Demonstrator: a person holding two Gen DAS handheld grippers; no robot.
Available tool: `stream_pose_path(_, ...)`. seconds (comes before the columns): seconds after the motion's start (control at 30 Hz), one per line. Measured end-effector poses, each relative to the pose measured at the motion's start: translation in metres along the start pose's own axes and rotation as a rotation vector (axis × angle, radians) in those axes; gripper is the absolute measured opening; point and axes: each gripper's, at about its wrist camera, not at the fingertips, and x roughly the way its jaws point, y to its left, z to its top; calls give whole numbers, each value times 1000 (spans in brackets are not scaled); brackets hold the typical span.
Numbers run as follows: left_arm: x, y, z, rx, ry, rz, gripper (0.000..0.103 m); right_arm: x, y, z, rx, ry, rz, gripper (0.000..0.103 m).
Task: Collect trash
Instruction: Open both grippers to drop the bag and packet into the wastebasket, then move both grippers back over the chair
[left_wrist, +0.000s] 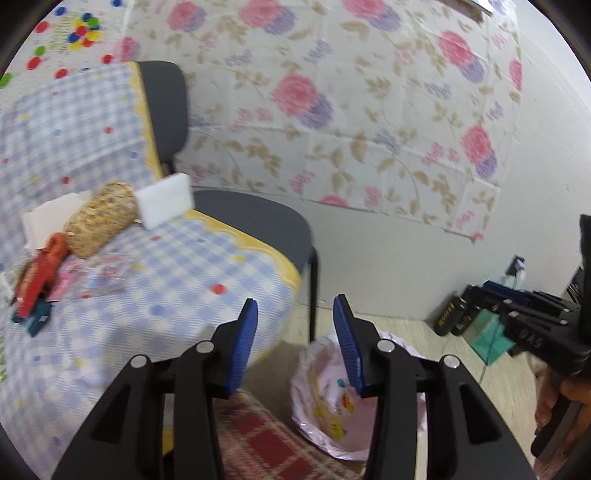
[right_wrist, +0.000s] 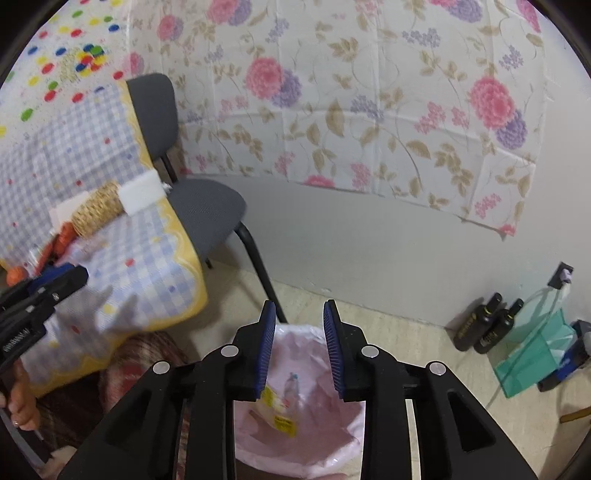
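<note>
Two hand-held grippers, left (left_wrist: 295, 310) and right (right_wrist: 299, 314), jaws apart and empty, above pink-lined trash bin (right_wrist: 317, 435) holding what look like wrappers (right_wrist: 280, 413); more litter (left_wrist: 40, 277) near checked tabletop (left_wrist: 177, 273) edge, grey chair (left_wrist: 255, 221) alongside.

Even, soft indoor light; left wrist view motion-blurred, right sharper; fisheye bending and dark corners.

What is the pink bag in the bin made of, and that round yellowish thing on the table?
The pink bag looks like thin plastic film: it is see-through, crinkled and a little shiny at the rim. The round yellowish thing looks woven, maybe straw or wicker, since its surface shows a criss-cross weave with a dull finish. The picture is blurry, so that one is a guess.
</note>
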Motion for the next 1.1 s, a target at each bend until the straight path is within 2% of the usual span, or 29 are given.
stream_pose_path(0.17, -23, 30, 3, -37, -44, 92, 41, -4, 21, 21, -15, -36, 113, 31)
stream_pose_path(0.37, -45, 68, 5, -87, -76, 208, 43, 7, 55, 44, -43, -49, 174, 32)
stream_pose_path(0.8, -78, 164, -3, -232, -69, 445, 46, 36, 145, 77, -172, -52, 338, 32)
stream_pose_path(1.03, -92, 206, -7, -282, -52, 539, 49, 52, 195, 87, -238, -52, 402, 48)
stream_pose_path(1.1, -94, 215, -10, -293, -49, 566, 58, 63, 211, 86, -268, -36, 427, 51)
